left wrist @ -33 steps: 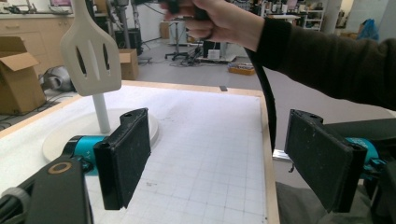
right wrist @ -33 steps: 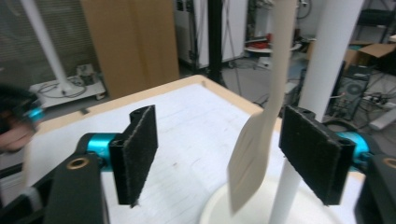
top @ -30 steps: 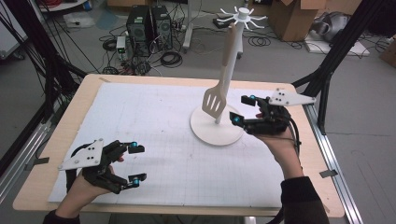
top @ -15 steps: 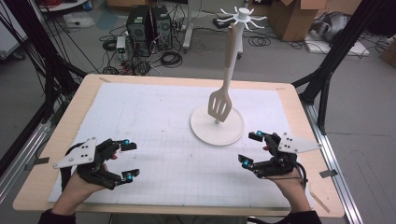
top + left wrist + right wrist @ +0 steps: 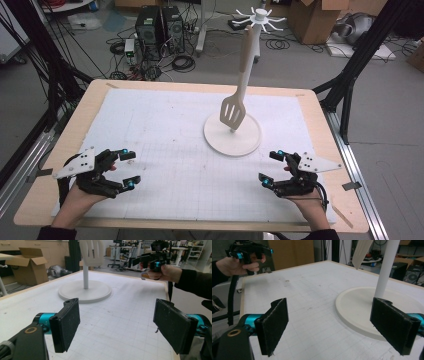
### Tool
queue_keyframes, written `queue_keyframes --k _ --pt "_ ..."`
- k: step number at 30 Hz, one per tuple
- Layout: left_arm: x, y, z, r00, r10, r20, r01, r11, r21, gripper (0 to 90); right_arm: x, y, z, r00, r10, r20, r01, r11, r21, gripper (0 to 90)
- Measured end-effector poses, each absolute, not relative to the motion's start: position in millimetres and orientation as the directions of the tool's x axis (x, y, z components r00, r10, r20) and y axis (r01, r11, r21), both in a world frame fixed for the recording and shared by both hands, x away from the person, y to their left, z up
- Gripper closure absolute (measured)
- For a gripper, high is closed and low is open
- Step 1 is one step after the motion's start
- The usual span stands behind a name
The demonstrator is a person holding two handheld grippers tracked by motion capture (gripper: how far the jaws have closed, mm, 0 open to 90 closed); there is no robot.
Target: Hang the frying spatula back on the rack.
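A white slotted spatula (image 5: 233, 112) hangs at a slant from the hooked top of a white stand (image 5: 231, 136), whose round base sits right of the table's middle. My left gripper (image 5: 129, 170) rests low at the near left, open and empty. In the left gripper view its jaws (image 5: 118, 325) frame bare mat, with the stand's base (image 5: 85, 291) beyond. My right gripper (image 5: 271, 165) sits at the near right, below the stand. Its jaws have just been opening and nothing lies between them (image 5: 329, 325). The stand's base (image 5: 357, 307) lies just ahead of the right jaw.
A white gridded mat (image 5: 175, 130) covers the wooden table (image 5: 90, 100). Black frame posts (image 5: 350, 85) stand at the table's sides. Computer towers (image 5: 157, 25), cables and cardboard boxes (image 5: 312, 17) sit on the floor beyond the far edge.
My right gripper has drawn back from beside the spatula and stand, and sunk to the near right of the mat. My left gripper has shifted slightly left and lower.
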State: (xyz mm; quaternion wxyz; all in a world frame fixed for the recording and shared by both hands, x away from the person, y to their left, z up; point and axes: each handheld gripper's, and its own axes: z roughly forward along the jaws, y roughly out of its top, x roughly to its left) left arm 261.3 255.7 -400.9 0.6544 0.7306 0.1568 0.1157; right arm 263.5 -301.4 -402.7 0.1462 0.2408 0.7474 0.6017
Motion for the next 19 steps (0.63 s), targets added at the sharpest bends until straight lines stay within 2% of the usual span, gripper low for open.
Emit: queue_keyframes --k 8,19 --pt "262.1 263.6 -407.2 0.915 0.4 -0.047 0.092 -0.094 0.991 21.7 267.1 -304.0 -410.8 -0.825 0.558 0.092 0.223 0.171 0.96 14.2" --pt "262.3 261.3 -411.6 0.915 0.4 -0.055 0.101 -0.096 0.99 21.7 268.3 -306.6 -410.0 -0.826 0.555 0.103 0.222 0.152 0.963 14.2"
